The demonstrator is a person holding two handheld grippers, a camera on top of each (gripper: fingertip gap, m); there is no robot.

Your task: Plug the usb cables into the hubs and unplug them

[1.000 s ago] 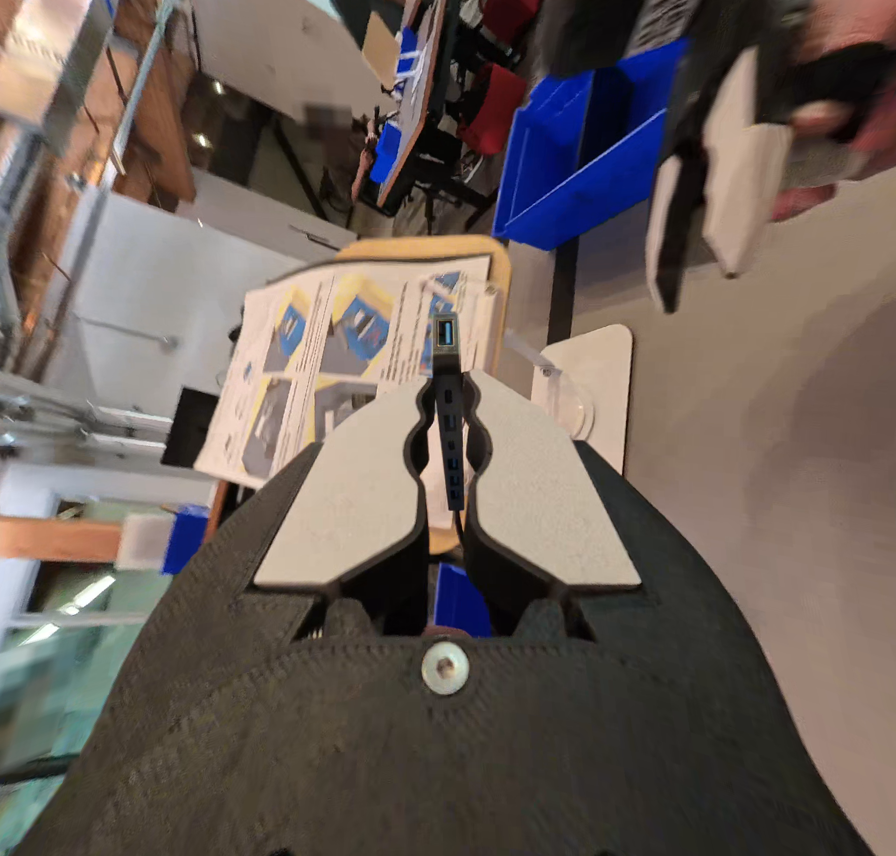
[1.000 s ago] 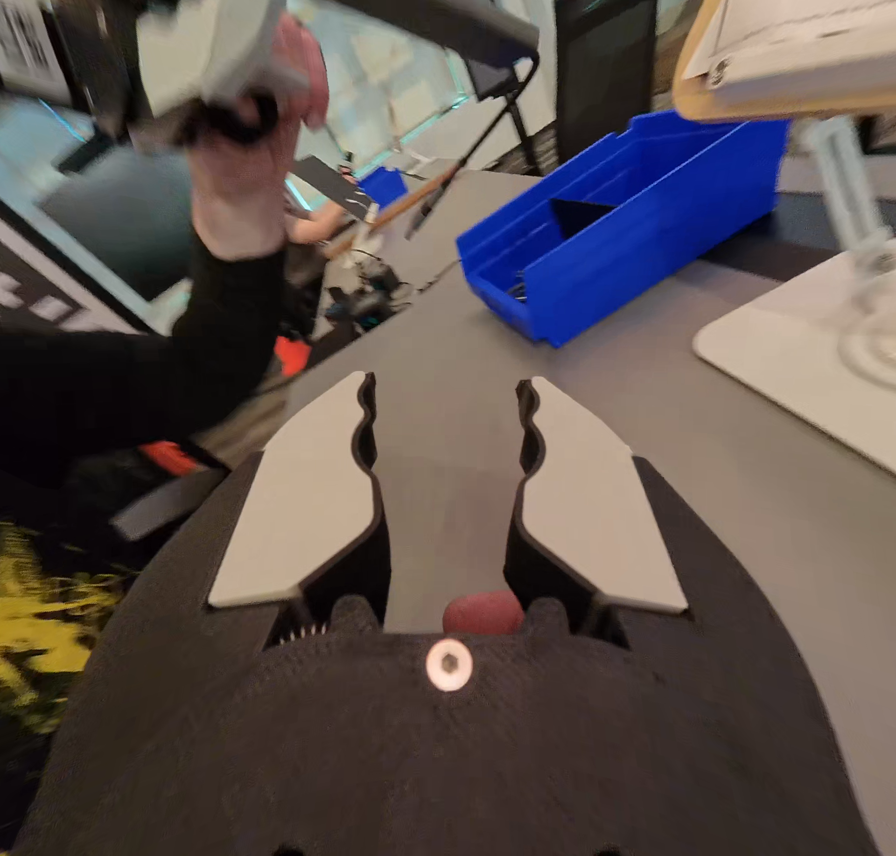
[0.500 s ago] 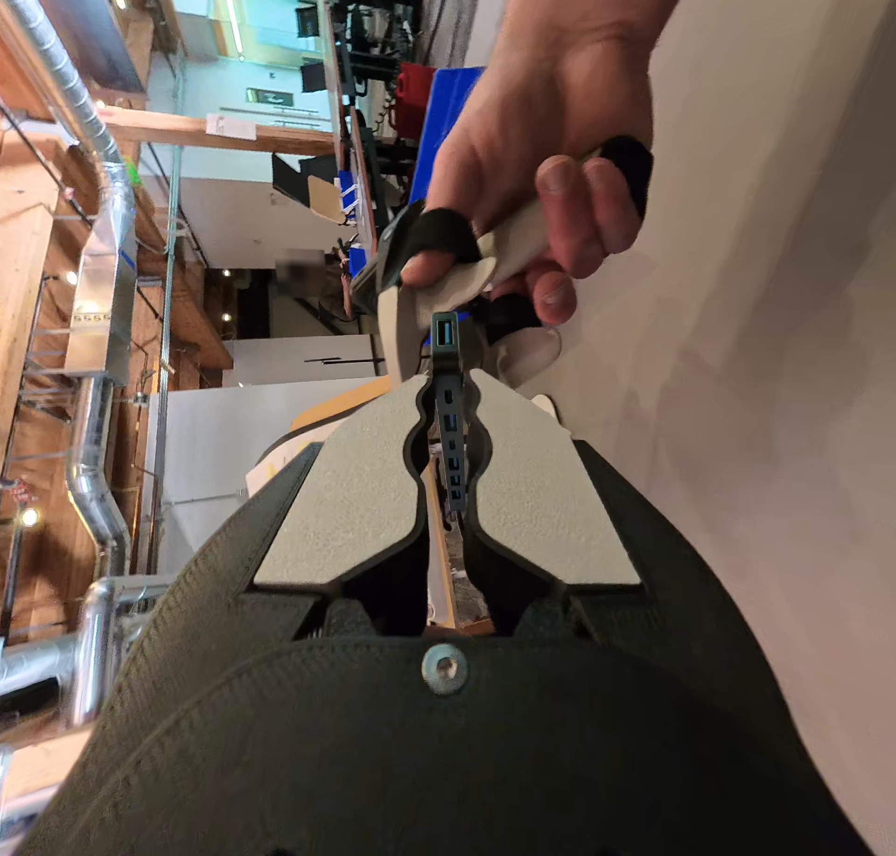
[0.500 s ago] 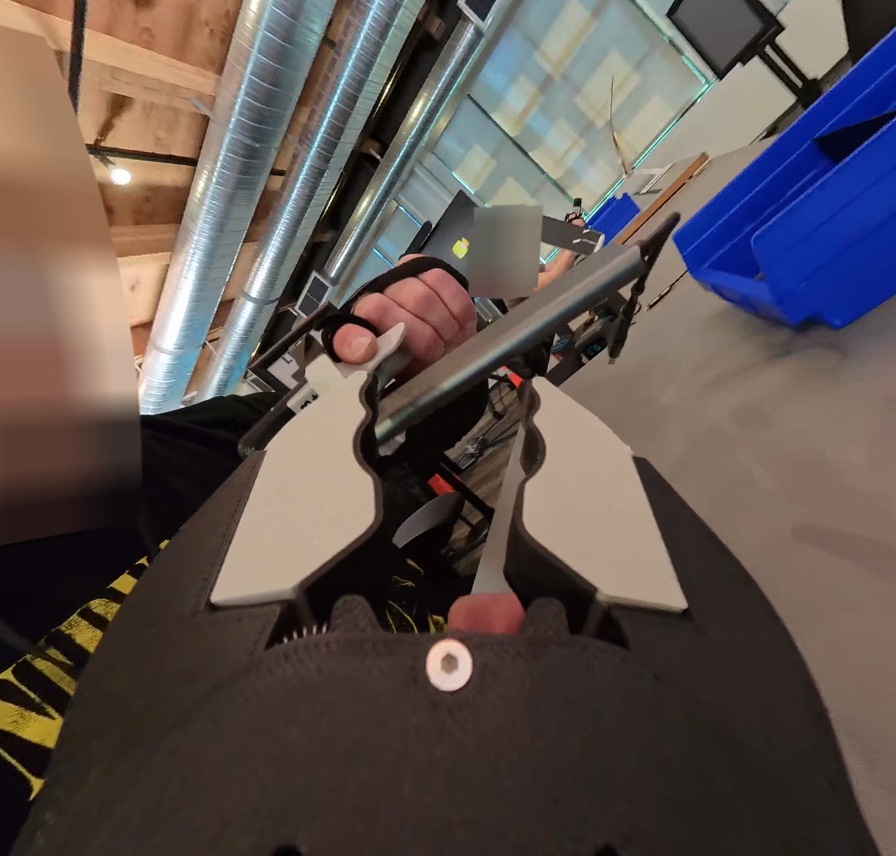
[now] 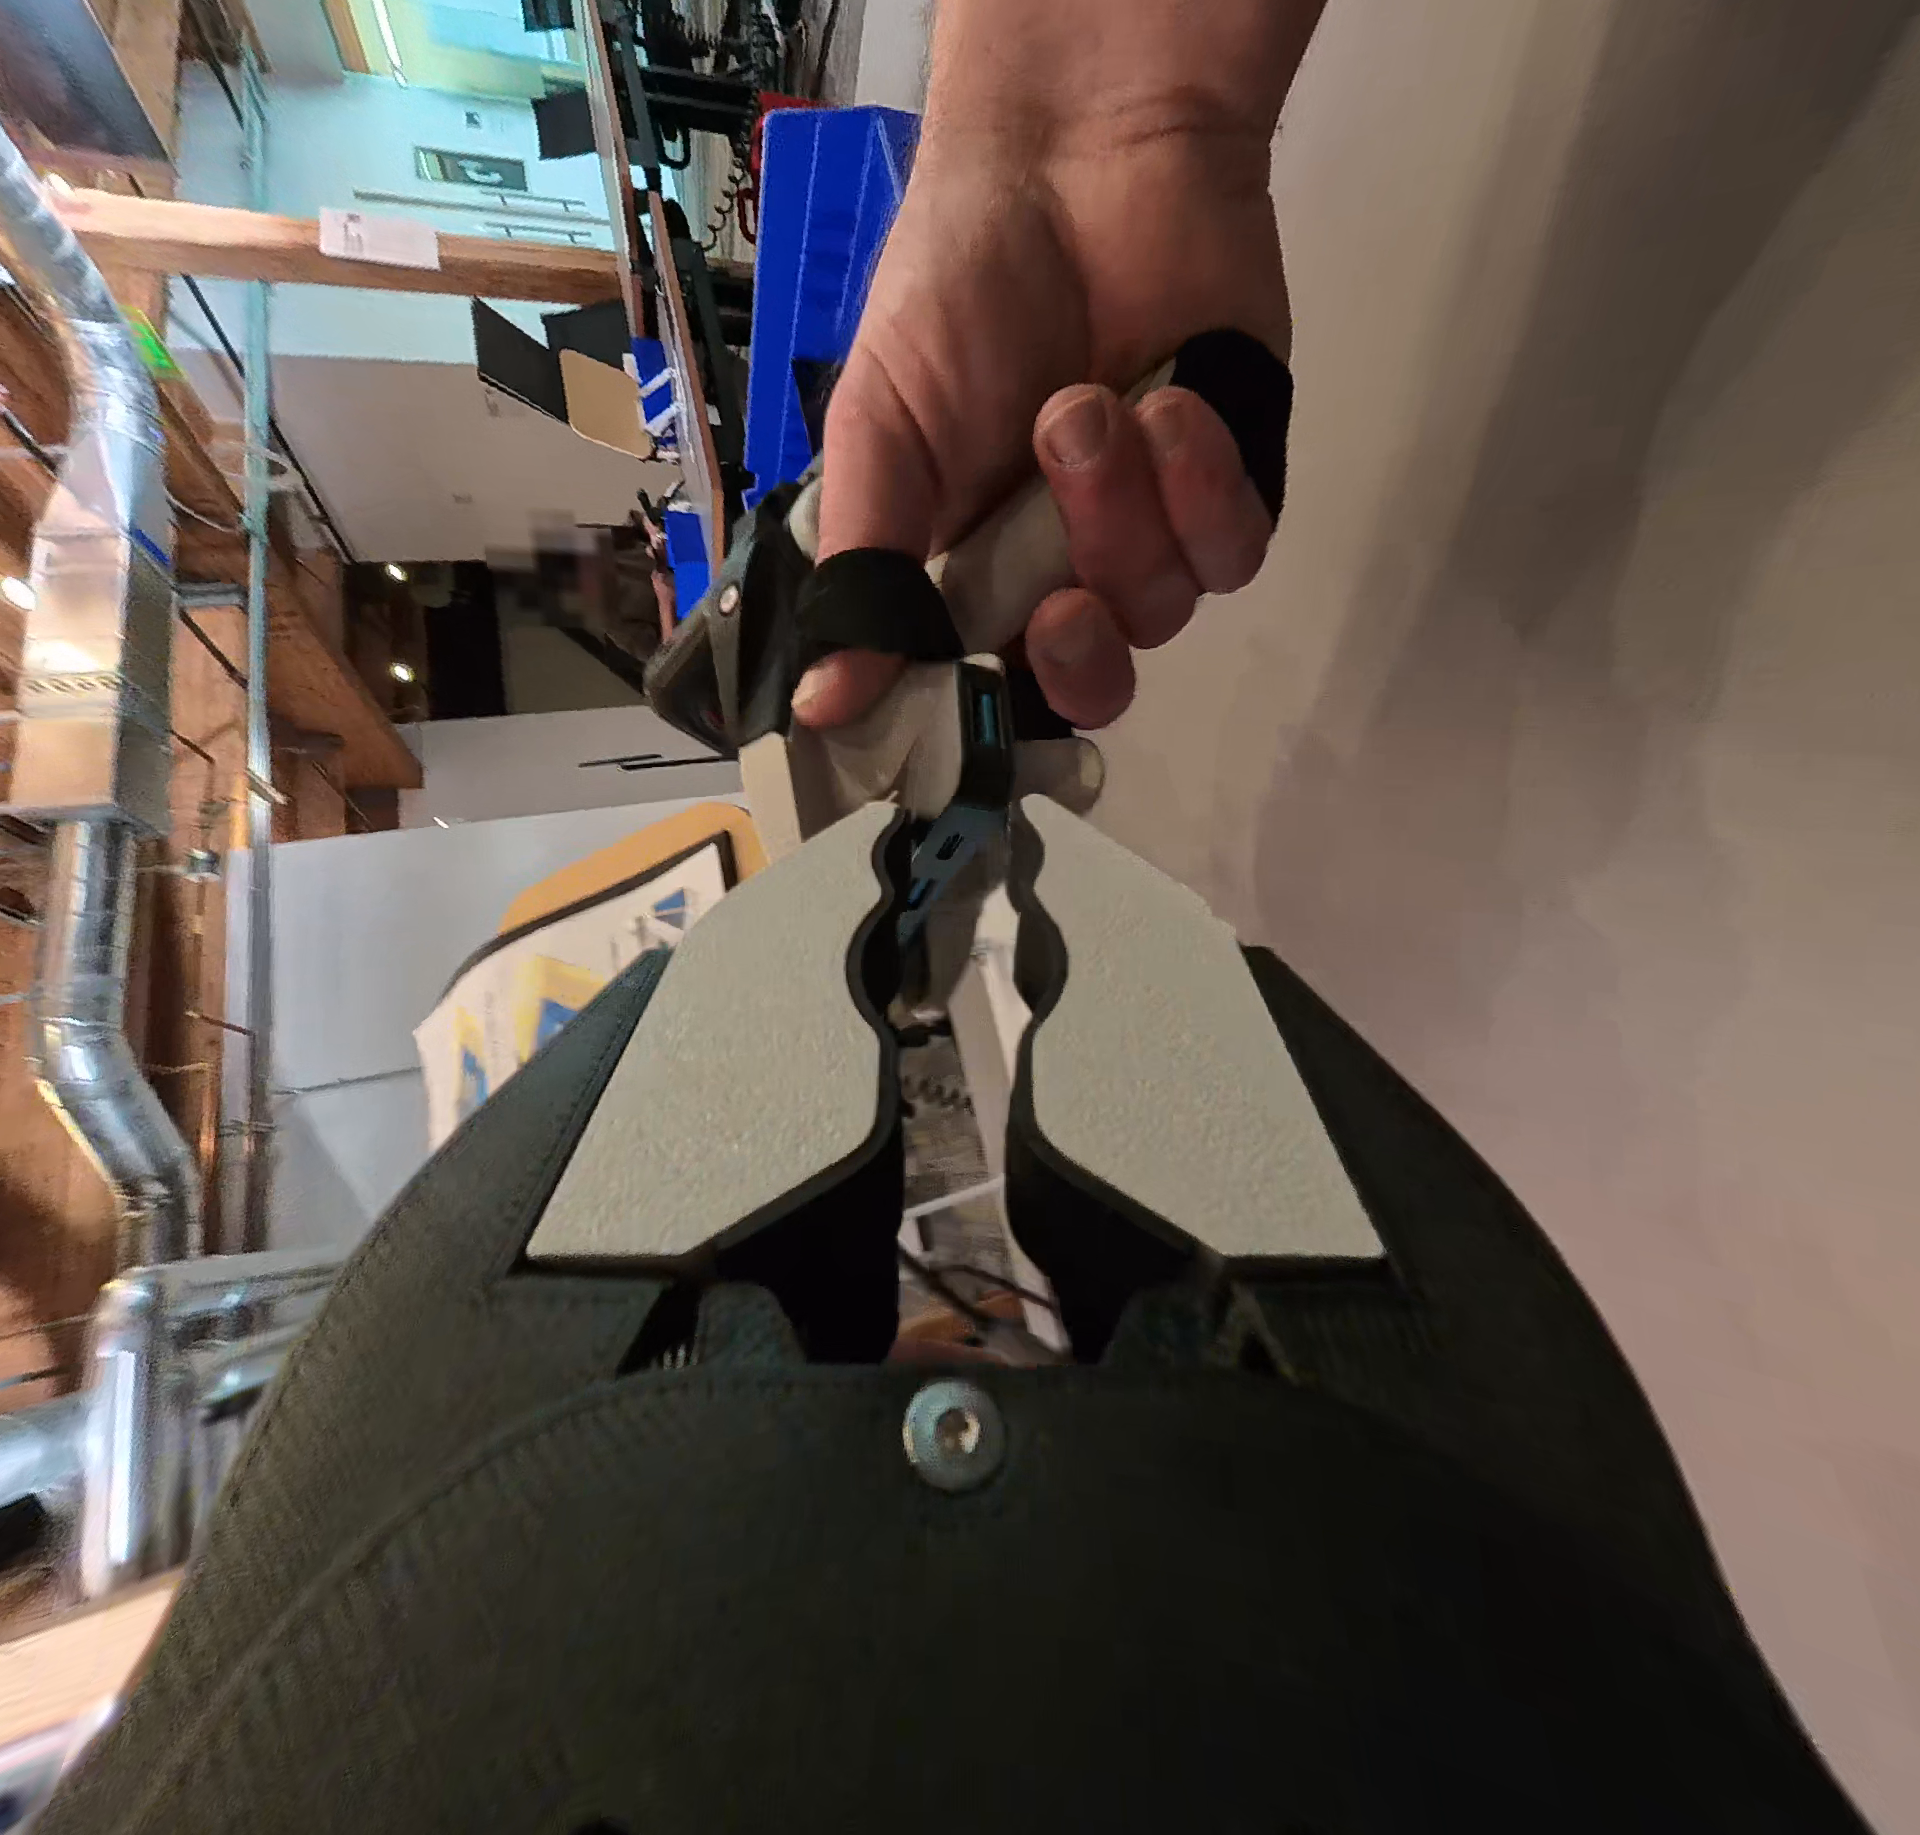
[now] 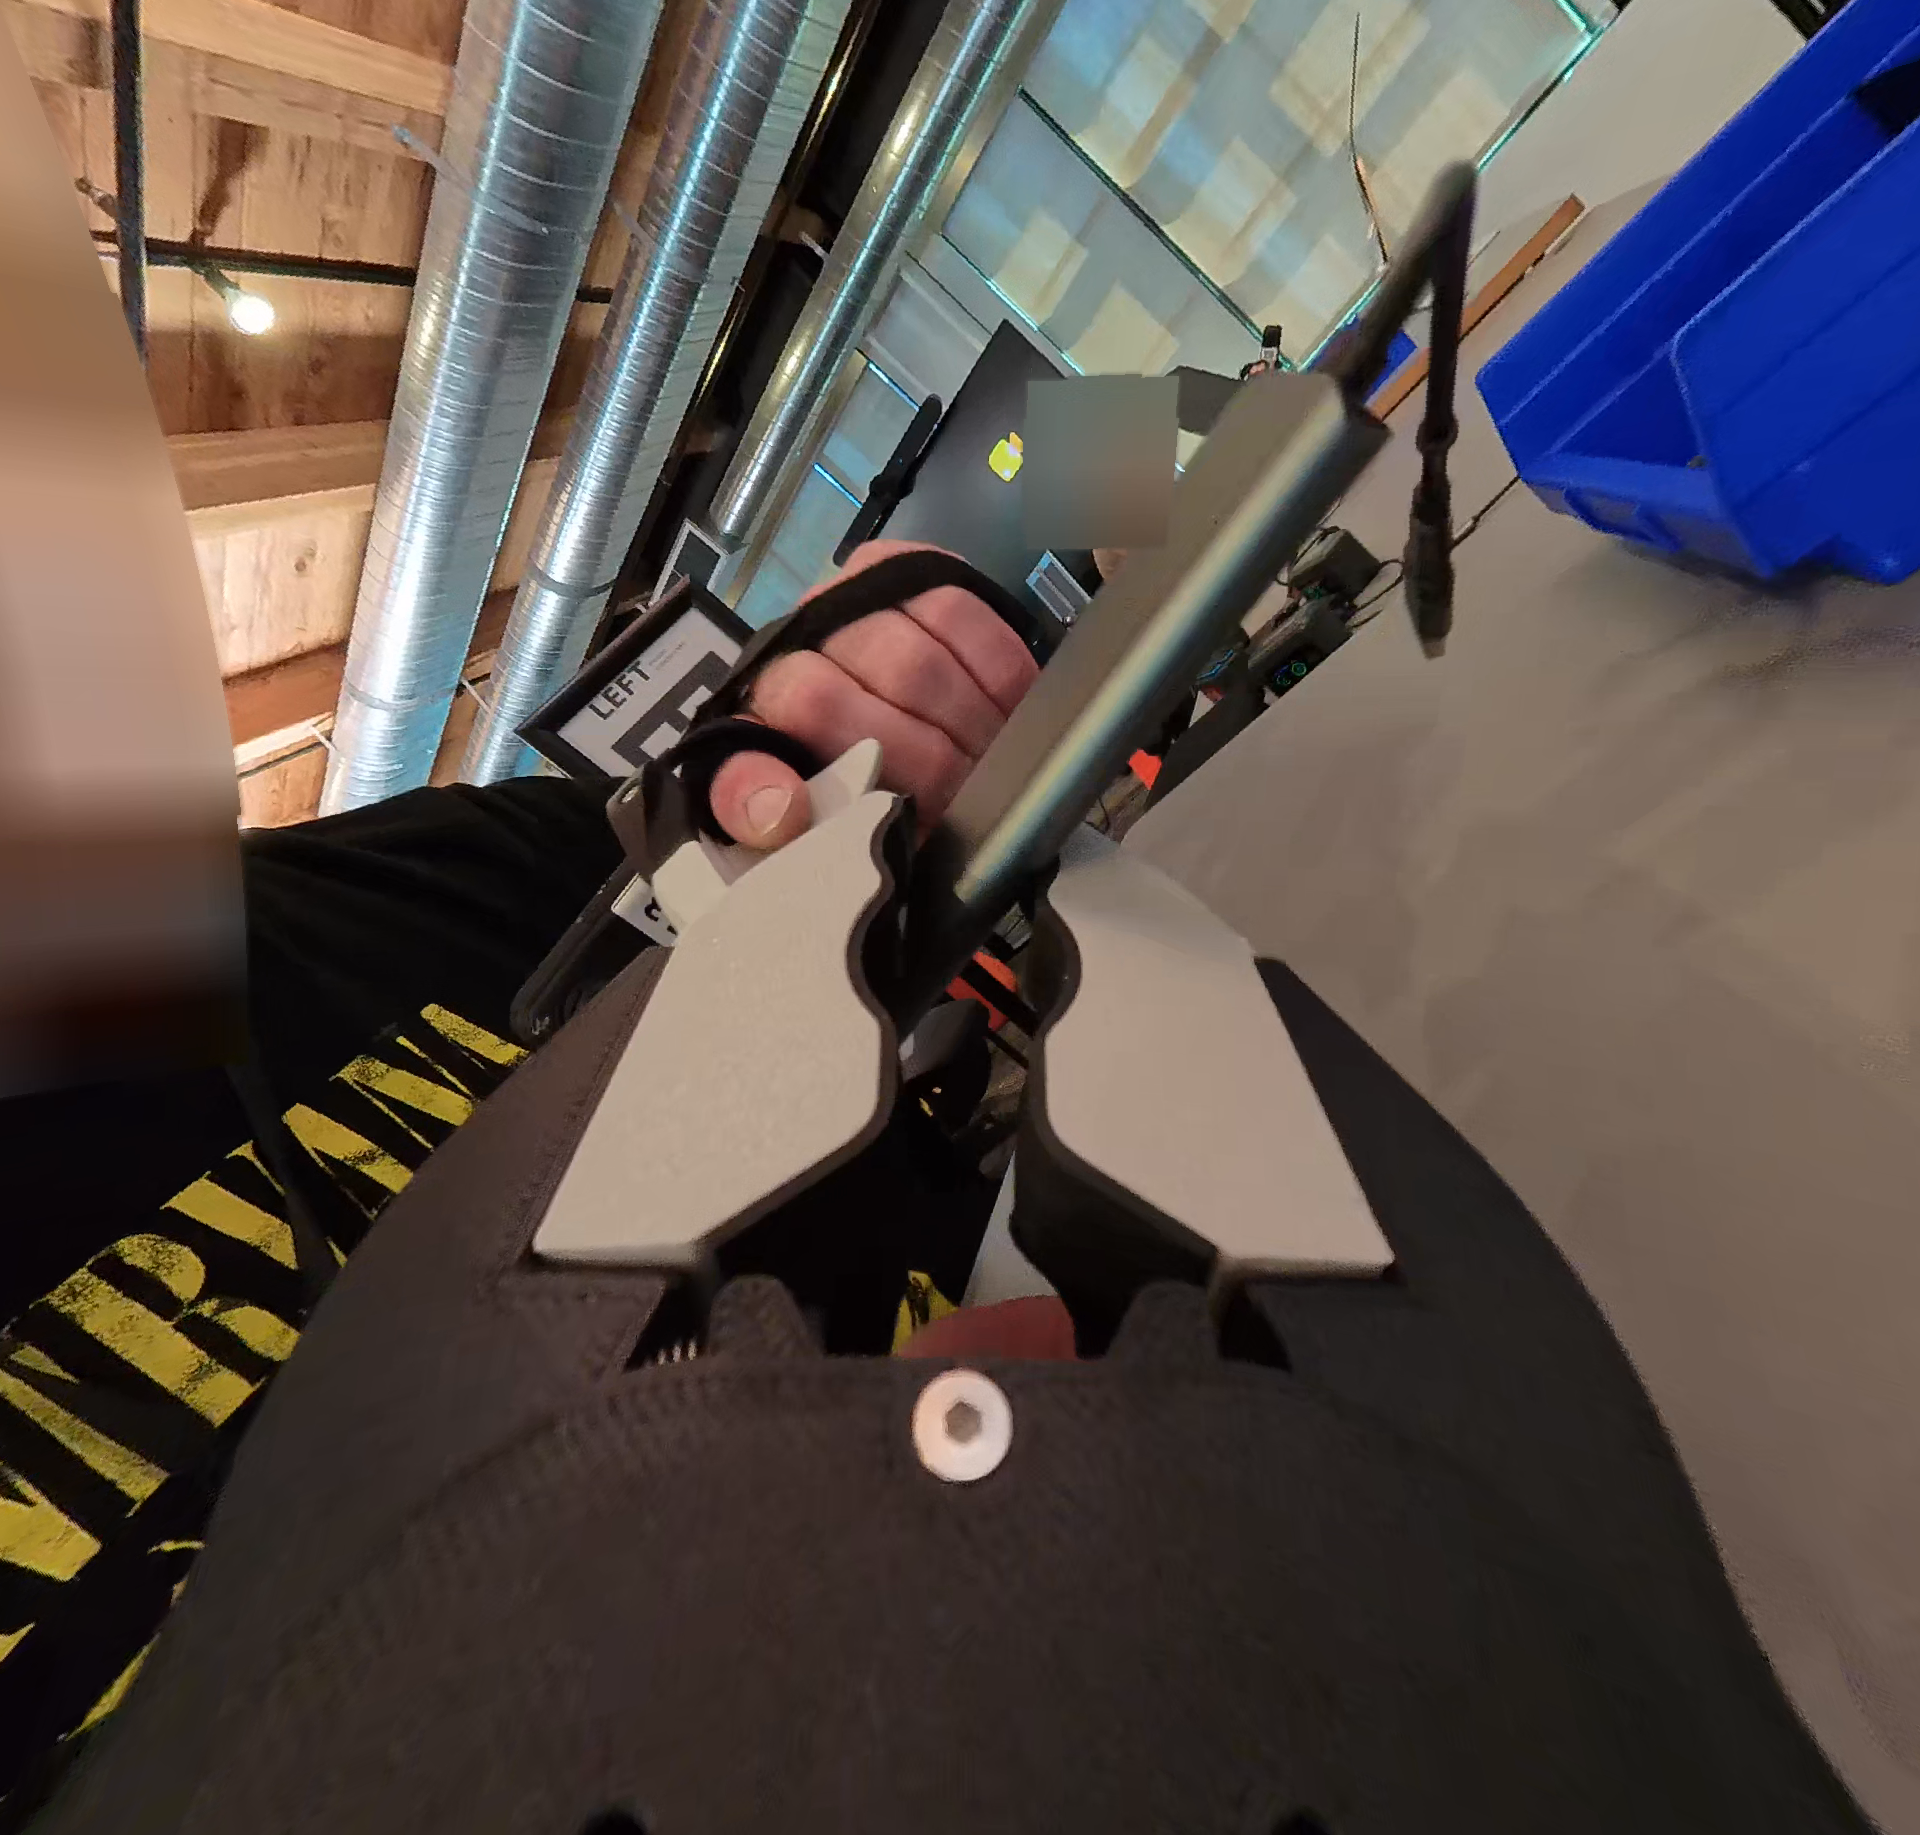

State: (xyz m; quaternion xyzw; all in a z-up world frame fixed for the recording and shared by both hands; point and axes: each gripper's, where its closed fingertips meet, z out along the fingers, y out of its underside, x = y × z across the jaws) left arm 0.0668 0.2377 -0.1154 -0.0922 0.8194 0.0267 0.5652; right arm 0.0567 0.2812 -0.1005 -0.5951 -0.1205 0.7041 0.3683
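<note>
Only from the right claw [image 6: 961, 907]: hub's [image 6: 1174, 632] dangling cable [image 6: 1439, 497].

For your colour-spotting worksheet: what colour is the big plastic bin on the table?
Blue. The bin shows best in the right wrist view, at the upper right.

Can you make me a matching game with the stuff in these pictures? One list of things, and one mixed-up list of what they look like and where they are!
Things:
1. hub
2. bin
3. pipes
4. cable

Look and place:
A. shiny silver, up by the ceiling
B. blue, standing on the grey table
C. black, dangling from the hub's far end
D. flat and grey, sticking out between the fingers of the right claw

Pairs: 1-D, 2-B, 3-A, 4-C
</note>
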